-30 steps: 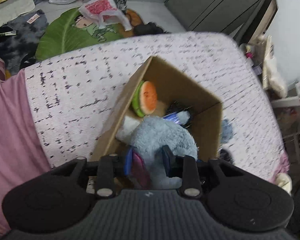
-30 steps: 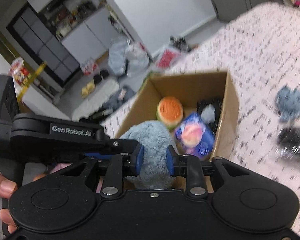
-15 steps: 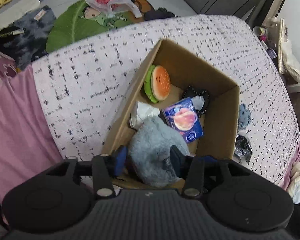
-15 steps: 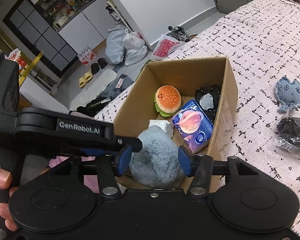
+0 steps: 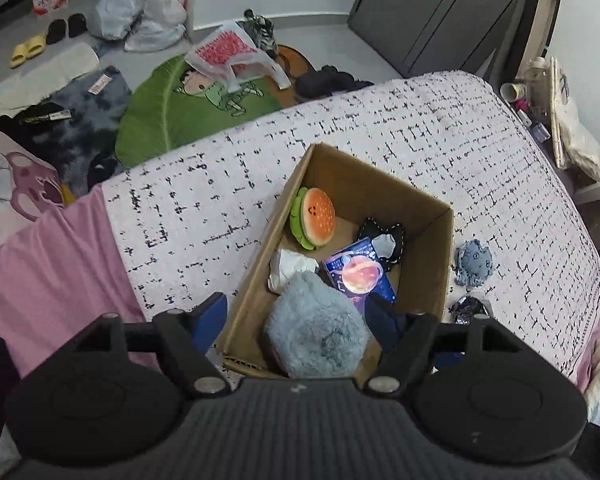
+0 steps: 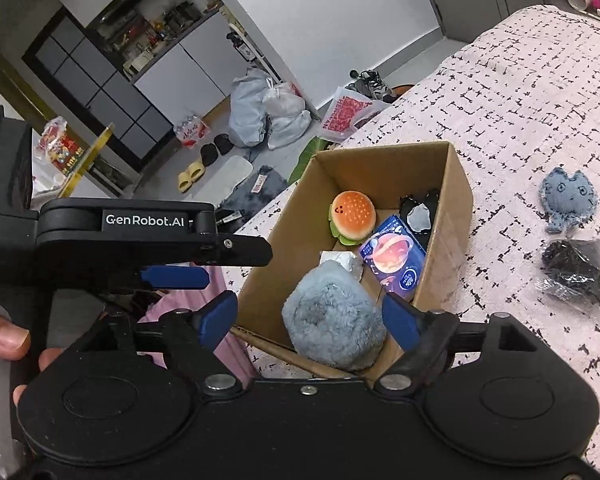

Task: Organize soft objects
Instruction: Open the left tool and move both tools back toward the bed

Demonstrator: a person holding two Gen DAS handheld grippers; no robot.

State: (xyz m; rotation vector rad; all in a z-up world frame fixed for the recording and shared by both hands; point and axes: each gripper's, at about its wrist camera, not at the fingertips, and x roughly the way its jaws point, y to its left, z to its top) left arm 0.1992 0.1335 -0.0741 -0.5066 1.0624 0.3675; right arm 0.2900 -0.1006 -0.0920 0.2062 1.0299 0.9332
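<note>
Fluffy grey-blue plush (image 5: 318,326) sits in the cardboard box (image 5: 440,264) beside a squishy burger toy (image 5: 314,222). Both left gripper (image 5: 306,320) and right gripper (image 6: 314,318) have just been opening, pads clear. Only the right wrist view shows a hand (image 6: 4,340).

We see our right gripper (image 6: 314,320) above the near end of the cardboard box (image 6: 456,184), its jaws having just been opening, with the fluffy grey-blue plush (image 6: 332,320) lying between the blue pads (image 6: 218,316) but touching neither. Farther inside the box lie a burger toy (image 6: 353,216), a blue planet-print pack (image 6: 392,258), crumpled white paper (image 6: 342,260) and a black-edged piece (image 6: 419,212). To the right, on the speckled pink bedspread (image 6: 520,92), a small blue cat plush (image 6: 566,200) lies just above a black crinkly bag (image 6: 574,274), and our left gripper (image 6: 172,252) reaches in from the left.
</note>
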